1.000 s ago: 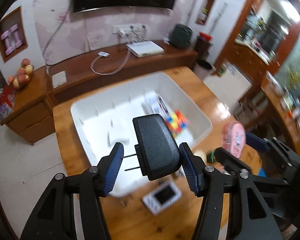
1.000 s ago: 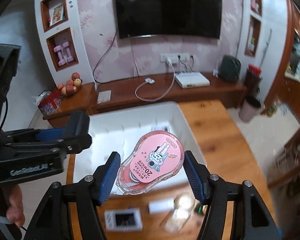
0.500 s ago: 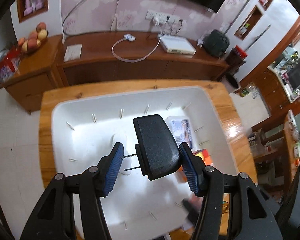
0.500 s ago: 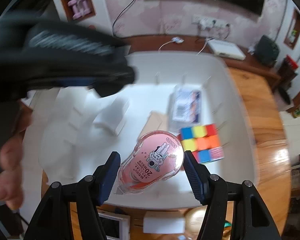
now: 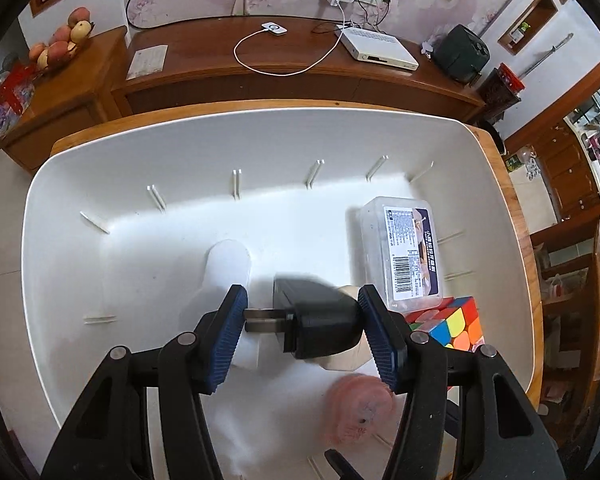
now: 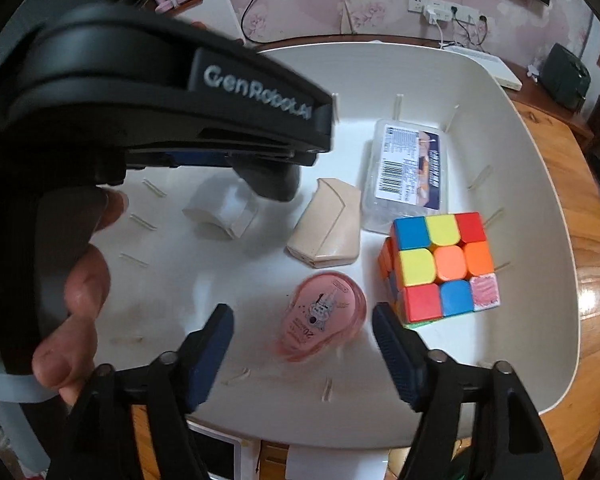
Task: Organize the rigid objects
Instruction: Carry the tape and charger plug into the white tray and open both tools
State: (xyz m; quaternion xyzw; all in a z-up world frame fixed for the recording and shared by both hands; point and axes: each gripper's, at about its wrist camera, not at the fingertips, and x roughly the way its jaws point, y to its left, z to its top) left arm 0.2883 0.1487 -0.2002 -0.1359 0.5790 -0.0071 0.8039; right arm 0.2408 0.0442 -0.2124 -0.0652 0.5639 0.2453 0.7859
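A big white tray (image 5: 260, 140) fills both views. My left gripper (image 5: 302, 320) hangs over its middle, shut on a black plug adapter (image 5: 320, 324); the prongs press the left pad and the body the right pad. My right gripper (image 6: 302, 332) is open above the tray's near side. A pink correction tape (image 6: 320, 316) lies blurred on the tray floor between its fingers, free of both pads. Also in the tray are a colour cube (image 6: 440, 264), a clear plastic box (image 6: 408, 168), a beige case (image 6: 328, 228) and a white block (image 6: 224, 212).
The tray (image 6: 540, 240) rests on a wooden table (image 6: 580, 184). A person's hand (image 6: 80, 280) grips the left tool at the left of the right wrist view. A small white device (image 6: 216, 456) lies on the table in front of the tray. A wooden cabinet (image 5: 260, 68) stands behind.
Both grippers came down over the tray. My right gripper opened and the pink tape dropped onto the tray floor. The black plug tilted in my left gripper.
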